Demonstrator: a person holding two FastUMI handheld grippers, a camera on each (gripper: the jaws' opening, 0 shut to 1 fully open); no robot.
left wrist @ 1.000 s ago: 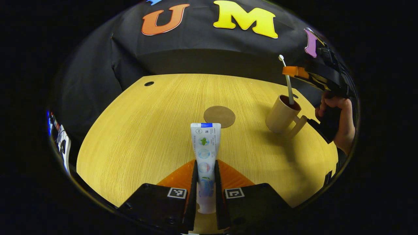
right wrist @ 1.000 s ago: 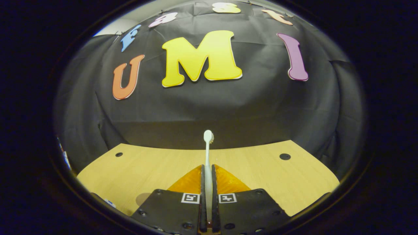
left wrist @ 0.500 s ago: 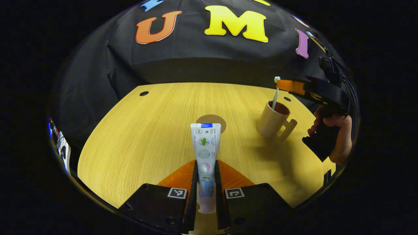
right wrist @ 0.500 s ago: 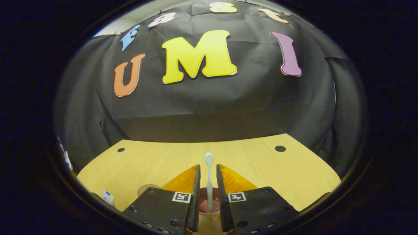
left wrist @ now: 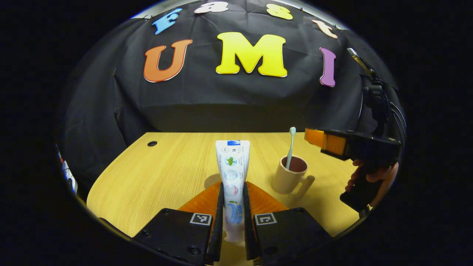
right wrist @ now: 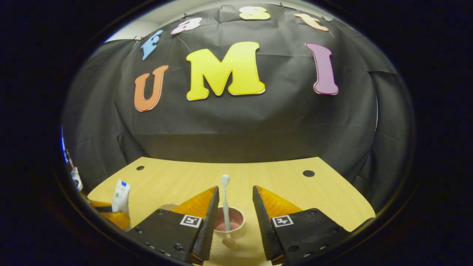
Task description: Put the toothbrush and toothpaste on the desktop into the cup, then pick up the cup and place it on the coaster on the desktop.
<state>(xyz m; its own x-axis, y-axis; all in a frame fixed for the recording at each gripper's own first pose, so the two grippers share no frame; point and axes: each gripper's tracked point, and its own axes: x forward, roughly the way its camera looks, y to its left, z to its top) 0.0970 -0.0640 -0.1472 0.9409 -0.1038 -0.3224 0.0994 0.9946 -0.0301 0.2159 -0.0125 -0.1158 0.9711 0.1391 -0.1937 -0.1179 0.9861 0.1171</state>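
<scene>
My left gripper (left wrist: 232, 185) is shut on the white toothpaste tube (left wrist: 232, 162), which points away from me over the wooden desktop (left wrist: 166, 166). Part of the brown coaster (left wrist: 210, 181) peeks out to the left of the tube. To the right, the beige cup (left wrist: 287, 181) stands upright with the pale toothbrush (left wrist: 291, 146) in it, head up. In the right gripper view, my right gripper (right wrist: 234, 201) is open just above the cup (right wrist: 236, 223). The toothbrush (right wrist: 224, 199) rises free between its fingers, touching neither. The tube (right wrist: 121, 192) shows far left.
A hand (left wrist: 369, 177) holds the right gripper (left wrist: 316, 136) to the right of the cup and above it. Small dark holes mark the desktop's far corners (left wrist: 152, 143) (right wrist: 308, 173). Black cloth closes the back, and bare wood (right wrist: 288, 184) lies beyond the cup.
The right gripper opened and let go of the toothbrush, which dropped into the cup; it then drew back. The left gripper tipped upward, still holding the toothpaste.
</scene>
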